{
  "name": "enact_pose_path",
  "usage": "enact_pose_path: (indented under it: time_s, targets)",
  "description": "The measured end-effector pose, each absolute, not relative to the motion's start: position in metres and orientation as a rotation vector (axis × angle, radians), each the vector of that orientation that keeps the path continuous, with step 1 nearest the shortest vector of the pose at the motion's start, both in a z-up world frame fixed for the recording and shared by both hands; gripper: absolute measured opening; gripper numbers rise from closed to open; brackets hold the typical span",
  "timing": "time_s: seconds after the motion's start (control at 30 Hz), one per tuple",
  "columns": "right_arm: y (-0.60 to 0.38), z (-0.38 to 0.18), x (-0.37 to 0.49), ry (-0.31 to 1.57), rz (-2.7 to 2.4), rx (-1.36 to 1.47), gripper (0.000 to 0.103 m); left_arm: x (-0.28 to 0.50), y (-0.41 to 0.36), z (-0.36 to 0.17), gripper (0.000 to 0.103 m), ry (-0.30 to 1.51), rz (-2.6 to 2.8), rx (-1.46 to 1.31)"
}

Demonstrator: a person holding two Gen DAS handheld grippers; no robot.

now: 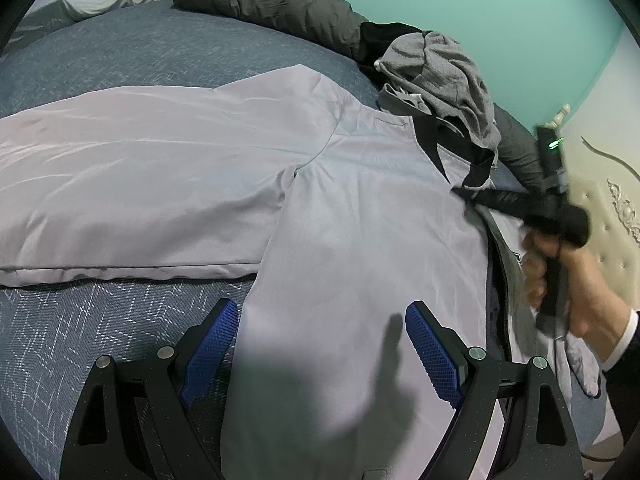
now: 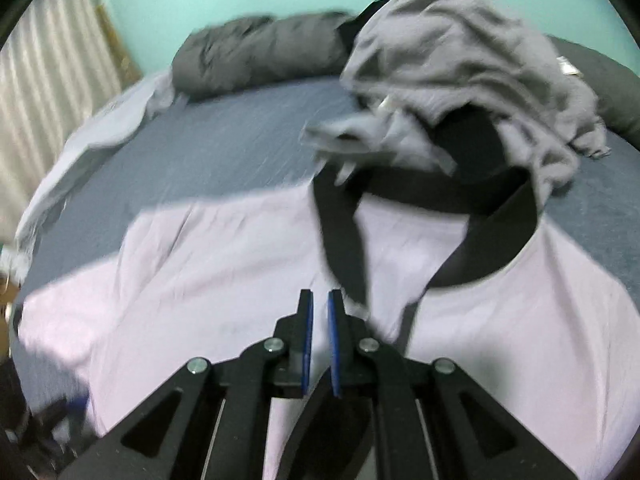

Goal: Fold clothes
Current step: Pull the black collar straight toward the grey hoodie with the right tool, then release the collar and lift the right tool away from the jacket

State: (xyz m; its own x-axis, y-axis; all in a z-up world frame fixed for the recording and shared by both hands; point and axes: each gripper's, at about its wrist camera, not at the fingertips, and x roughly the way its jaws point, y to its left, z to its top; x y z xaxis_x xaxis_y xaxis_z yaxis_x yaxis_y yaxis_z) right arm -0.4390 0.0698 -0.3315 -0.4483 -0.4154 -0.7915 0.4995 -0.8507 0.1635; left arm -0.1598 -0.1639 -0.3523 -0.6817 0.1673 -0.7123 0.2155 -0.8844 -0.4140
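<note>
left gripper point(image 1: 320, 344) gapes over the shirt point(image 1: 360, 240); right gripper point(image 2: 320, 300) tilts down (jaws nearly together, empty).

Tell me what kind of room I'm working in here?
Most likely a bedroom: clothes lie on a bed with a blue-grey patterned cover, a tufted cream headboard stands at one end, and a rolled dark grey duvet lies along the teal wall.

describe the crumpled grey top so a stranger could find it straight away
Start at the blue bed against the teal wall. Above the black collar of the flat pale lilac shirt lies the crumpled grey top. Unlike the long dark padded bundle behind it, it is mid grey, soft and heaped.
</note>
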Motion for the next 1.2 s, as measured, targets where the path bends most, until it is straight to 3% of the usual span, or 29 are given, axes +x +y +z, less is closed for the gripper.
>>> enact_pose_path:
  time_s: [0.23,0.53,0.9,1.2]
  targets:
    - [0.064,-0.366,-0.453,0.169,-2.310,1.314,0.003,-0.158,-0.165,-0.353,0.089,0.749,-2.758,1.243]
    - [0.085,-0.318,-0.470,-0.012,-2.442,1.134,0.007,-0.158,-0.162,-0.353,0.090,0.743,-2.765,1.245]
    - [0.044,-0.336,-0.550,0.066,-2.381,1.389,0.007,-0.157,-0.166,-0.354,0.091,0.774,-2.758,1.263]
    - [0.051,-0.293,-0.569,-0.177,-2.485,1.161,0.007,-0.158,-0.165,-0.354,0.092,0.777,-2.759,1.265]
